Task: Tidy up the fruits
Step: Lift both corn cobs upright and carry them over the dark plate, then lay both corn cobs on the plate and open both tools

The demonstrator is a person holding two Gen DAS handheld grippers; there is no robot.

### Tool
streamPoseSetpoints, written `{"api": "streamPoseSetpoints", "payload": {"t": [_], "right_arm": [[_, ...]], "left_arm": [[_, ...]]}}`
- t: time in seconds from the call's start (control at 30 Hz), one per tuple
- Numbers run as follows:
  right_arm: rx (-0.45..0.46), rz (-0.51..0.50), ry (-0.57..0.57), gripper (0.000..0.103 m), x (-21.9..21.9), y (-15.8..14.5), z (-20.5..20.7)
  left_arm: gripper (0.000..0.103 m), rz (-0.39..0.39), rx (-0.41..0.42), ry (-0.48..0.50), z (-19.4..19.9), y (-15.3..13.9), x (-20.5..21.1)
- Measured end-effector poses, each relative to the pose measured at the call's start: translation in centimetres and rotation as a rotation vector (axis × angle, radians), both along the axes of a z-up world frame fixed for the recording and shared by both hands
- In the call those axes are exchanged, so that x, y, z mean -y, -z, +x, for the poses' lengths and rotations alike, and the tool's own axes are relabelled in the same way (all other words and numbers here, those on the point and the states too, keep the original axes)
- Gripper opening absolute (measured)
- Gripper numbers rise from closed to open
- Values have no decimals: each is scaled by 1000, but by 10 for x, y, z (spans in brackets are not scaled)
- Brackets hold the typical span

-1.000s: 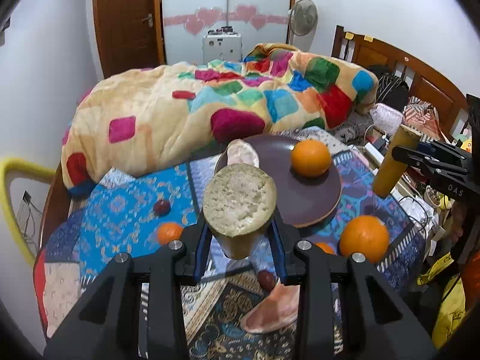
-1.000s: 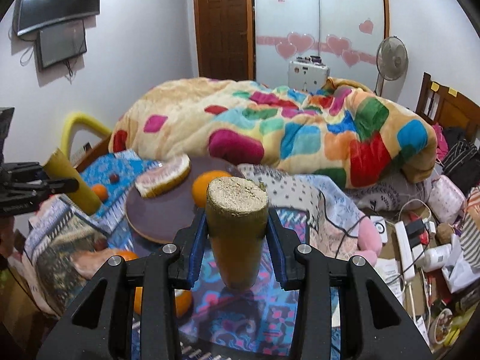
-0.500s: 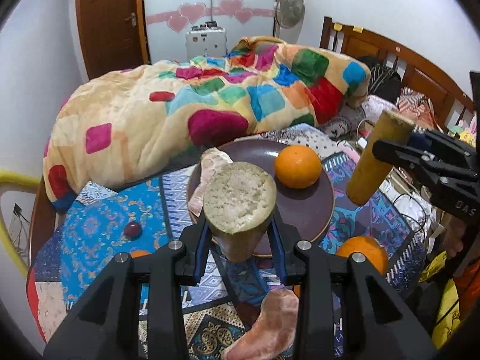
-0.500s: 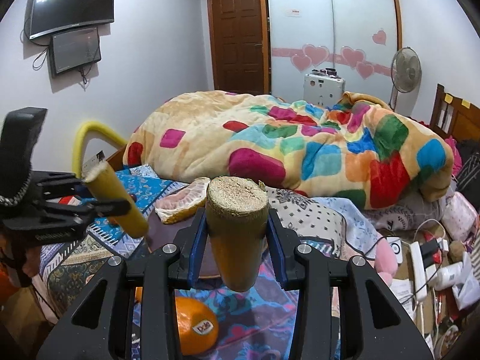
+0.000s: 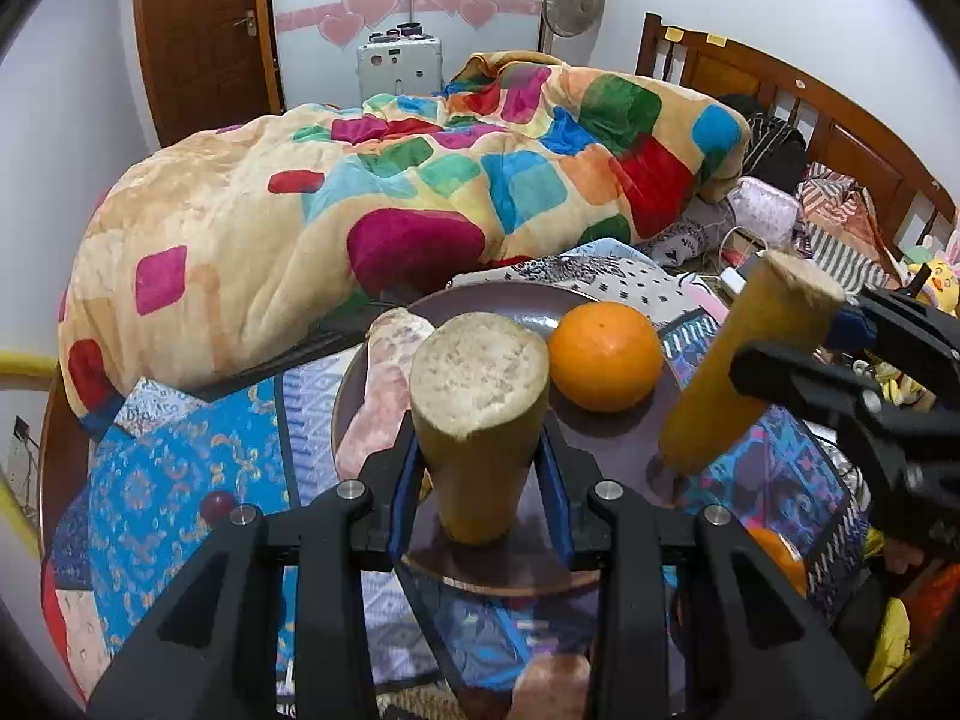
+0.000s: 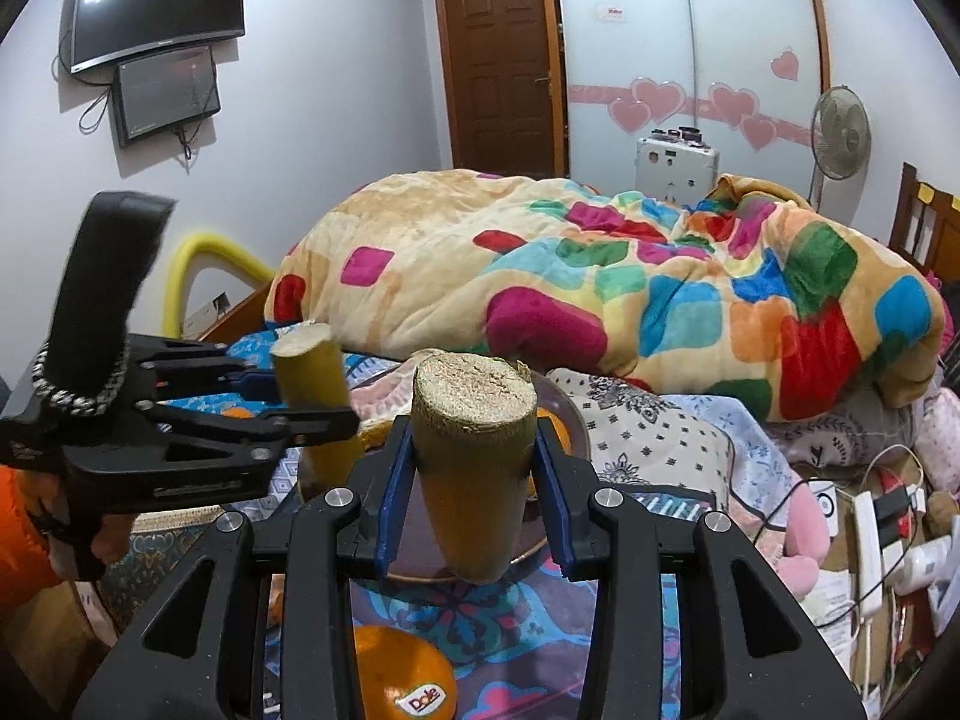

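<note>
Two sugarcane pieces held over the plate

We clench each gripper on sugarcane — the left gripper (image 5: 480, 468) and right gripper (image 6: 474, 480) hold theirs above the brown plate (image 5: 600, 444), beside its orange (image 5: 605, 355).

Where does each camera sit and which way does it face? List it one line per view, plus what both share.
Left wrist: on the left gripper, looking along its jaws, shut on a cane piece, over the plate toward the bed; the right gripper enters at right.
Right wrist: on the right gripper, jaws shut on another cane piece, facing bed and door; the left gripper shows at left.
Shared: plate, both cane pieces, blanket.
</note>
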State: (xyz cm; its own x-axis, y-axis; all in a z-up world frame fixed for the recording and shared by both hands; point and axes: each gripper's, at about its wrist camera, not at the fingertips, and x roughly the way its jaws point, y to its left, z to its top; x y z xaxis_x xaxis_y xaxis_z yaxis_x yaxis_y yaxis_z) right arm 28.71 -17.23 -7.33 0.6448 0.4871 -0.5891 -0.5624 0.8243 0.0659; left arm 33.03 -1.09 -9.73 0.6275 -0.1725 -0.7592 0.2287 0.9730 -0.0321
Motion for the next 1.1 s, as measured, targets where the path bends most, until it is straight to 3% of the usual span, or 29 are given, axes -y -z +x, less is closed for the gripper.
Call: {"api": "streamPoseSetpoints", "payload": {"t": [0.2,0.33,0.63,0.8,1.1], "right_arm": [[0,-13,-19,35,-6,3,3],[3,-19,-18,35,-9,4,4],[-17,-5,-26,35,-17,5,11],[-55,7,-50,35,-29,12,15],[-69,-61,-39,35,-57,23,34]], "left_arm": [[37,30,-5,22,18,2,9],[39,-7,-11,11,22,0,4],[46,-30,58,-49,-2,-13,-29],[51,-1,80,-103,-15,-13,-51],[62,8,94,-156,-30,-7,-85]]}}
